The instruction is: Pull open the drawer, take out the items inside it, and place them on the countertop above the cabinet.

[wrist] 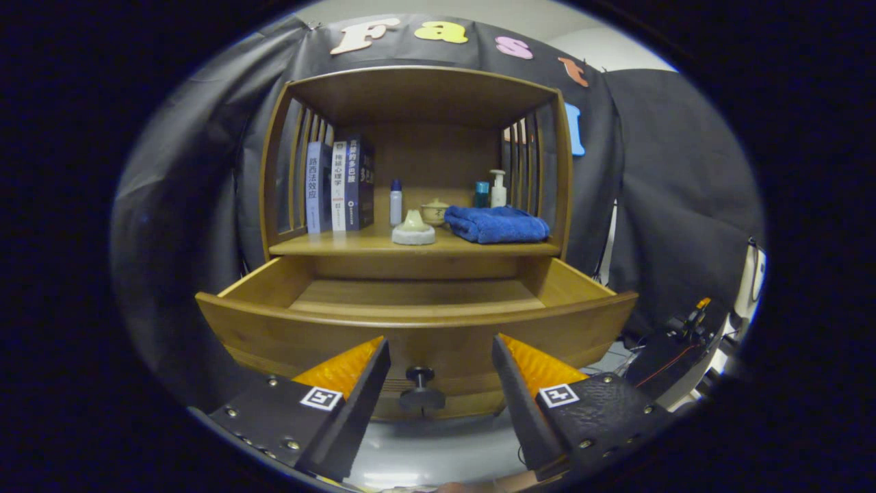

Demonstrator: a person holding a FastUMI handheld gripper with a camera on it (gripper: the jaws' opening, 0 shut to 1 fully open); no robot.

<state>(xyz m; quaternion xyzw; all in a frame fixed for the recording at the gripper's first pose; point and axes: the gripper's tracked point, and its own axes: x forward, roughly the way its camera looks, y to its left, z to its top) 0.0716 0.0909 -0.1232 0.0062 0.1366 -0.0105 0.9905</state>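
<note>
Two fingers of the gripper spread wide, gripping nothing. Drawer pulled out, straight ahead at 12 o'clock; its black knob sits in the gap between the jaws, untouched. Countertop beyond carries books, blue towel, small bottles.

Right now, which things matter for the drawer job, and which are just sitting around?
Job: open drawer, its knob between the open jaws, gripper, countertop.
Lying about: books, blue towel, white bottle, pump bottle, lidded bowl.
</note>
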